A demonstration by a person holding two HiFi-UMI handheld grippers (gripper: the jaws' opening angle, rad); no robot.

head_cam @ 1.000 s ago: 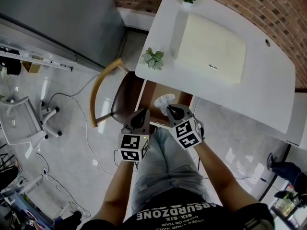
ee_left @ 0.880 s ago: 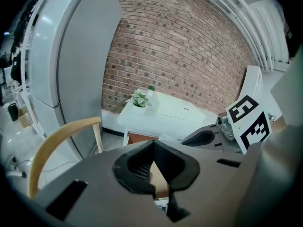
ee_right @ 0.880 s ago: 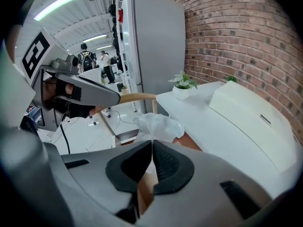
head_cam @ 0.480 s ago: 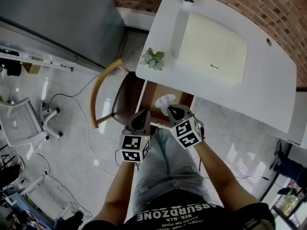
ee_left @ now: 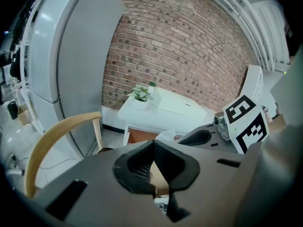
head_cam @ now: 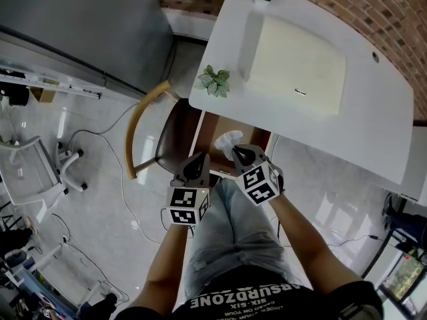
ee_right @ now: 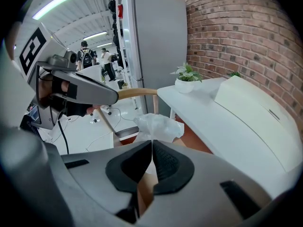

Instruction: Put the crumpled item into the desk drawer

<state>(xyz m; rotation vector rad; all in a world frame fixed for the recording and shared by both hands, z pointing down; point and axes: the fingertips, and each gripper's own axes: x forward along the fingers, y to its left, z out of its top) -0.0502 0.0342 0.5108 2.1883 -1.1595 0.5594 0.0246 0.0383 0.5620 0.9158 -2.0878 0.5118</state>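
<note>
Drawer (head_cam: 212, 124) open, free from above. Desk (head_cam: 373, 112) edge overhangs its far end; chair (head_cam: 175, 139) tight on its left. Floor (head_cam: 313, 179) on its right is open.

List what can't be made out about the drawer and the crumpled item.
- Drawer inside: head view, largely covered by crumpled item and right gripper; right gripper view, mostly blocked by that gripper's body.
- Crumpled item's gripped end: hidden between the jaws, both views.
- Small label print: head view, too small.

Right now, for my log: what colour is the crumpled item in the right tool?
The crumpled item is white, clearest in the right gripper view.
</note>
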